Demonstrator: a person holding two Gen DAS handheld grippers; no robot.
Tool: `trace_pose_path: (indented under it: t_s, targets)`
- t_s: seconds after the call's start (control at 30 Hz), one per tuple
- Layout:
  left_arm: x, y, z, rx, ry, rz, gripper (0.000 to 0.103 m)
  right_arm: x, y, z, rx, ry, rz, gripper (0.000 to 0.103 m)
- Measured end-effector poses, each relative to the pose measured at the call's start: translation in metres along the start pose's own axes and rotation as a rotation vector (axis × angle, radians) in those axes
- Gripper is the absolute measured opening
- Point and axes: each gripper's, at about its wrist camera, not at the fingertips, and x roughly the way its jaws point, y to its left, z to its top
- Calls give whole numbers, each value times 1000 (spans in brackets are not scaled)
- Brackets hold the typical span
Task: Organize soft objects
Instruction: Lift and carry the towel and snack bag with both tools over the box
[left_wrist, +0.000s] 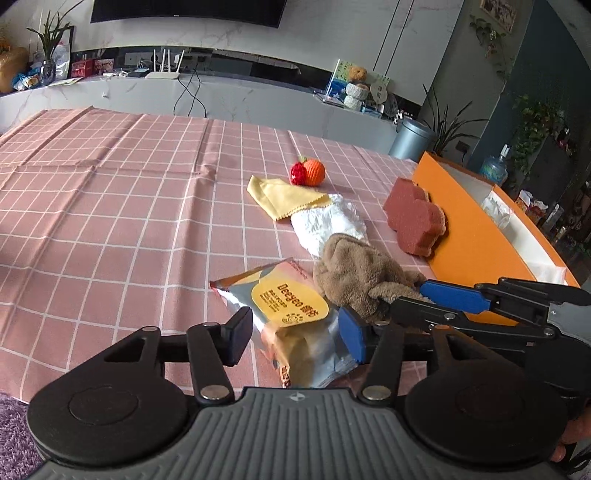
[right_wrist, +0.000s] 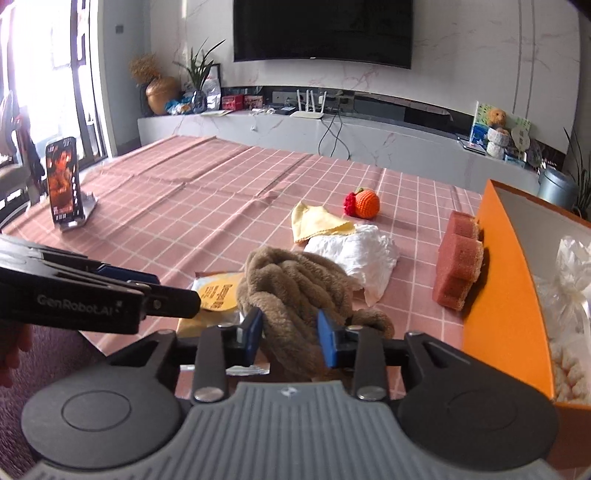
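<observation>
The right gripper (right_wrist: 290, 338) pinches the brown plush cloth (right_wrist: 295, 284) at lower centre — light, floppy, best bunched mid-fold; the left gripper (left_wrist: 293, 336) gapes around the snack packet (left_wrist: 291, 314).

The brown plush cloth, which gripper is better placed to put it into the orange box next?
Right. The right gripper already straddles the brown plush cloth, with the orange box on its right. The left gripper is open around the snack packet.

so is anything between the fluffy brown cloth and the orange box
Nothing visible blocks it. The fluffy brown cloth sits between the right gripper's fingers; the brown sponge block leans on the orange box wall farther back.
</observation>
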Motion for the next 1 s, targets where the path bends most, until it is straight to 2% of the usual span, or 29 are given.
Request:
trace_pose_path:
  t_s: [0.13, 0.23, 0.3, 0.43, 0.57, 0.7, 0.87, 1.0]
  targets:
    - [-3, 7, 7, -46, -49, 25, 70, -5, -17, 4, 110, -29, 0, 46]
    - [1, 14, 12, -101, -55, 30, 79, -3, -30, 4, 196, -34, -13, 57]
    - [8, 14, 15, -118, -43, 29, 82, 1, -36, 6, 229, -22, -28, 69]
    - [27, 12, 16, -120, 8, 60, 82, 16, -46, 9, 284, 27, -29, 72]
    - [42, 16, 8, -158, 63, 61, 82, 32, -54, 2, 338, 88, -6, 81]
    - [51, 20, 1, -176, 104, 56, 82, 44, -58, -4, 385, 126, 33, 81]
    - [62, 23, -3, -191, 133, 27, 80, 53, -56, -6, 380, 136, 51, 80]
    - [65, 16, -3, -140, 116, 33, 73, 59, -55, -8, 368, 140, 56, 74]
